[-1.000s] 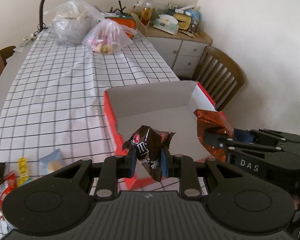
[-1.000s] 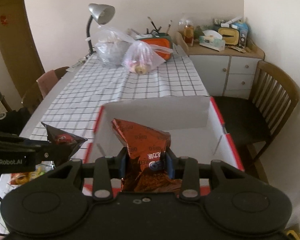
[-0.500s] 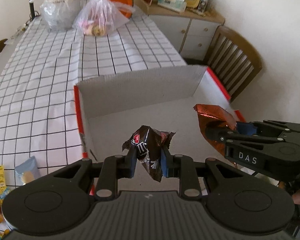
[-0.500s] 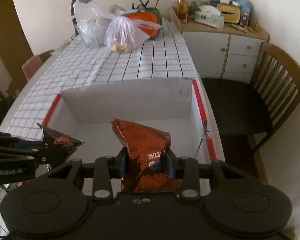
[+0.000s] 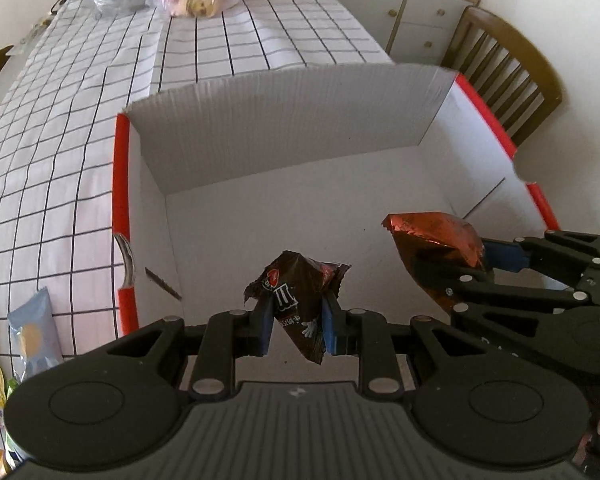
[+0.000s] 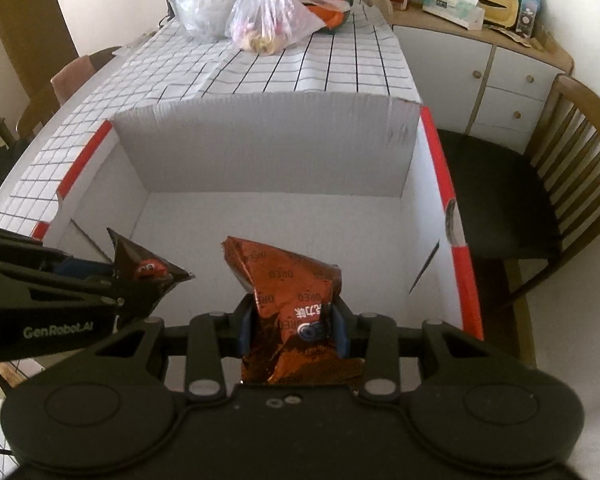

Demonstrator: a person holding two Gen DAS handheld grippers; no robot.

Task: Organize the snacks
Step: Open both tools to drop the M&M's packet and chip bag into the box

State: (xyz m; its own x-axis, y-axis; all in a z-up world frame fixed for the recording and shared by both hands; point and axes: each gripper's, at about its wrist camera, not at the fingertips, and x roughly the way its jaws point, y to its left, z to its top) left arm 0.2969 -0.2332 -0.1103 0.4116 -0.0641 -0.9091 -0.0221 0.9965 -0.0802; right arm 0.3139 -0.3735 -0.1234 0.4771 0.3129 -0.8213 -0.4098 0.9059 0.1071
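Checked white cloth covers the table (image 5: 80,128), where a pale blue snack sachet (image 5: 32,328) lies at the left edge. Next comes the open white cardboard box with red rims (image 5: 121,184). Above its floor the left gripper (image 5: 296,320) pinches a dark brown chocolate-candy packet (image 5: 296,300); beside it the right gripper (image 6: 292,328) clamps a crumpled copper-orange foil biscuit bag (image 6: 292,280).

Left black two-finger gripper (image 5: 296,320) angled steeply down, blue pads clamped on a dark brown crinkled candy packet (image 5: 296,300). Right black two-finger gripper (image 6: 292,326) alongside, pinching a copper-orange foil biscuit packet (image 6: 296,300).
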